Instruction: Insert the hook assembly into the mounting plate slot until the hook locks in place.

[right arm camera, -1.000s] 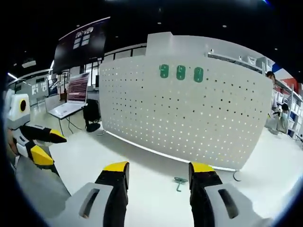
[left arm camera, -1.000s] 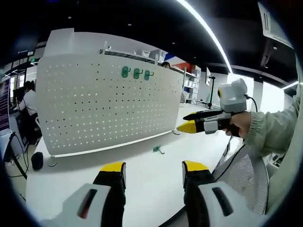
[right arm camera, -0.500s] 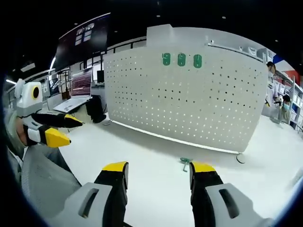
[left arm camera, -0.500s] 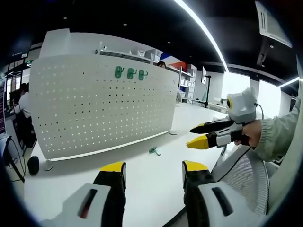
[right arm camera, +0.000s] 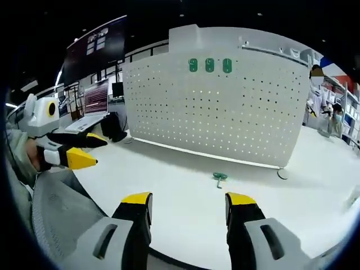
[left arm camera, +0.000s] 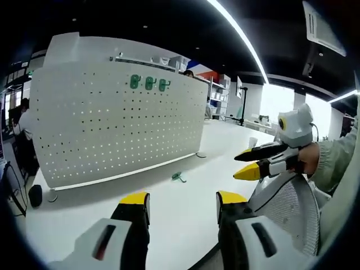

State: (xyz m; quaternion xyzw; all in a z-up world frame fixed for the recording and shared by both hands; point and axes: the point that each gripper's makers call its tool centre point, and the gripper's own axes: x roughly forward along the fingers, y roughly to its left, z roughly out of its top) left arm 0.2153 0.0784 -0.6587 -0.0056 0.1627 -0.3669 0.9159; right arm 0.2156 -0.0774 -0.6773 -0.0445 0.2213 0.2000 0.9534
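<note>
A small green hook (left arm camera: 178,177) (right arm camera: 219,178) lies flat on the white table in front of the upright white pegboard plate (left arm camera: 112,124) (right arm camera: 219,112). Three green hooks (left arm camera: 148,83) (right arm camera: 209,65) hang in a row near the plate's top. My left gripper (left arm camera: 182,209) is open and holds nothing, well back from the loose hook. It also appears at the left of the right gripper view (right arm camera: 84,151). My right gripper (right arm camera: 188,209) is open and holds nothing too; it enters the left gripper view from the right (left arm camera: 254,162), held by a hand.
The white table (left arm camera: 185,219) (right arm camera: 185,191) spreads wide before the plate. A mesh chair back (left arm camera: 281,208) (right arm camera: 62,214) sits close under the grippers. Desks, monitors (right arm camera: 97,97) and people fill the room behind and beside the plate.
Both cameras have drawn back from the table, so the plate and loose hook look smaller and farther. The other gripper has shifted lower in each view.
</note>
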